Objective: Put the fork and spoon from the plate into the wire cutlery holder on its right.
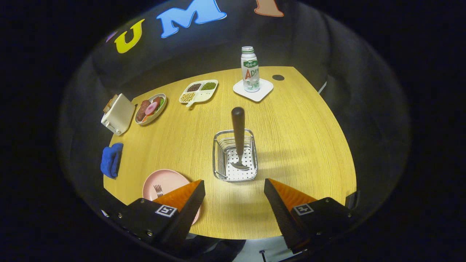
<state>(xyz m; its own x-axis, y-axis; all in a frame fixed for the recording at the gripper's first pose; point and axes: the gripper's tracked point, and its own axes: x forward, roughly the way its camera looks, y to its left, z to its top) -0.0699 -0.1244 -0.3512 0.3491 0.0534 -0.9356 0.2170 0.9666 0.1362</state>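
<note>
Pink plate (165, 181) bears fork (158, 190) | spoon (239, 140) stands in wire cutlery holder (235, 155) | gripper (235, 193) fingers apart, empty | approach fork low, pinch its handle squarely.

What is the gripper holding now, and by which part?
Nothing. The gripper is open, with bare wooden table between its fingers. The dark-handled metal spoon stands in the wire cutlery holder, just ahead of them.

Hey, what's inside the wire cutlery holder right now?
One spoon stands in the wire cutlery holder, bowl down on the perforated floor. The open gripper hangs short of it, holding nothing.
</note>
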